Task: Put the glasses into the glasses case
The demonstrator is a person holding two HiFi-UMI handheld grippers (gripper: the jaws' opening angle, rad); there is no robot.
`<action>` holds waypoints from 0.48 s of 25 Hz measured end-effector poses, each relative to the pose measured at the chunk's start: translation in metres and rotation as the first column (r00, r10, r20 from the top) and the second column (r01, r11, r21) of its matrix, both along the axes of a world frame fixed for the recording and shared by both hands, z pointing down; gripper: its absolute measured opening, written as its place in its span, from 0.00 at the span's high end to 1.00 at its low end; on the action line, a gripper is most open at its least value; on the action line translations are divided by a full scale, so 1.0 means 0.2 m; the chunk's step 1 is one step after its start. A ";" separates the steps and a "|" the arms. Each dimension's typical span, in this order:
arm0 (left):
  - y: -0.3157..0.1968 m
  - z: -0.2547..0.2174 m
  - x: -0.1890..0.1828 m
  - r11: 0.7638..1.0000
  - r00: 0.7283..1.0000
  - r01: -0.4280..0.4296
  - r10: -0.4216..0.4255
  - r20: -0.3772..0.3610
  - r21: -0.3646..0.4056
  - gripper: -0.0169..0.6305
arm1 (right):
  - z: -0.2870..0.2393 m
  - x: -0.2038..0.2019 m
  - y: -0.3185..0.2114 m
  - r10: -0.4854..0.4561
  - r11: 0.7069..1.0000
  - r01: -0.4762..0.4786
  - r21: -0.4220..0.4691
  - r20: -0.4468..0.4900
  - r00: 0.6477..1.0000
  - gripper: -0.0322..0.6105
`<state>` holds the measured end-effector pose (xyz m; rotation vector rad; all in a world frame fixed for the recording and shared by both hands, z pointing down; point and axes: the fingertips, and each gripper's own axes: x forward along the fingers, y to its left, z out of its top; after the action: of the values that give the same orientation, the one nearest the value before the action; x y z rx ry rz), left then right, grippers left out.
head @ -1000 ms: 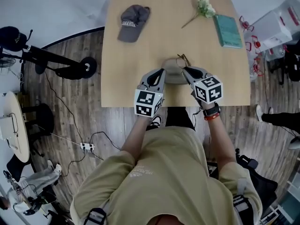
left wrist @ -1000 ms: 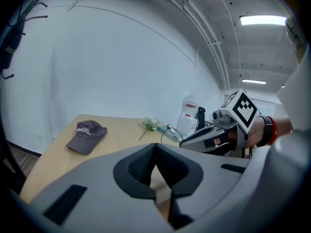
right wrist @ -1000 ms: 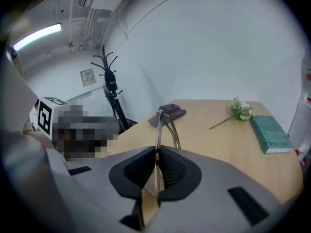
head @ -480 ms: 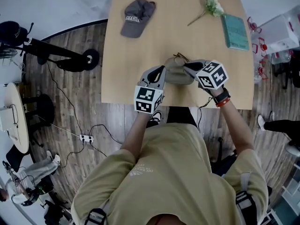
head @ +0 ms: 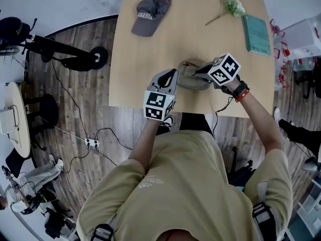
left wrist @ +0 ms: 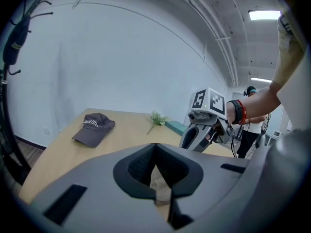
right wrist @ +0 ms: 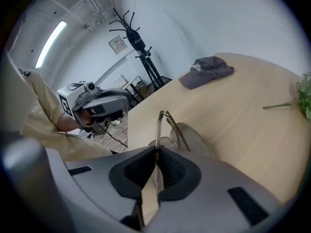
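Observation:
The grey-beige glasses case (head: 193, 81) lies near the table's (head: 135, 64) front edge. My left gripper (head: 175, 77) is at its left end, shut on a beige edge of the case (left wrist: 160, 189). From the right, my right gripper (head: 198, 73) tilts steeply down over the case. It is shut on the thin metal-framed glasses (right wrist: 159, 126), which stand on edge between its pads just above the case (right wrist: 196, 139). In the head view the glasses (head: 188, 65) show only as thin wire at the case's far side. Whether they touch the case I cannot tell.
A dark grey cap (head: 150, 15) lies at the table's far left. A flower sprig (head: 231, 6) and a teal book (head: 257, 34) are at the far right. A person (left wrist: 250, 125) stands beyond the table. A stand (head: 60, 51) and cables sit on the floor at left.
My right gripper has tipped downward and sunk, bringing the glasses lower over the case. My left gripper has dropped slightly, still holding the case's edge.

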<state>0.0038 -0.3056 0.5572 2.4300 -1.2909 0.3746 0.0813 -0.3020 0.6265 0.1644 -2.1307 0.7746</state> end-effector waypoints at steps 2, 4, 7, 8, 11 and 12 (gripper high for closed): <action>0.00 0.00 0.00 1.000 1.000 -0.001 0.001 0.006 -0.002 0.94 | 0.03 -0.01 0.01 -0.041 0.999 0.040 -0.035 -0.010 0.999 0.89; -0.01 0.01 -0.01 1.000 1.000 0.000 0.000 0.011 -0.006 0.94 | 0.06 -0.02 0.02 -0.092 0.994 0.090 -0.063 -0.028 0.995 0.89; -0.01 0.03 -0.02 1.000 1.000 0.002 -0.002 0.017 -0.012 0.94 | 0.10 -0.03 0.05 -0.169 0.982 0.163 -0.093 -0.051 0.984 0.89; -0.01 0.03 -0.02 1.000 1.000 0.002 -0.002 0.018 -0.014 0.94 | 0.10 -0.03 0.05 -0.190 0.978 0.183 -0.101 -0.056 0.980 0.89; -0.03 0.05 -0.03 1.000 1.000 0.004 -0.003 0.021 -0.019 0.94 | 0.13 -0.03 0.06 -0.251 0.962 0.240 -0.129 -0.075 0.965 0.89; -0.03 0.05 -0.04 1.000 1.000 0.004 -0.003 0.021 -0.021 0.94 | 0.14 -0.03 0.08 -0.272 0.955 0.259 -0.145 -0.077 0.959 0.89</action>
<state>-0.0033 -0.3111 0.5675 2.4123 -1.2931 0.4114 0.0747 -0.2870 0.6538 -0.1514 -1.9510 0.7305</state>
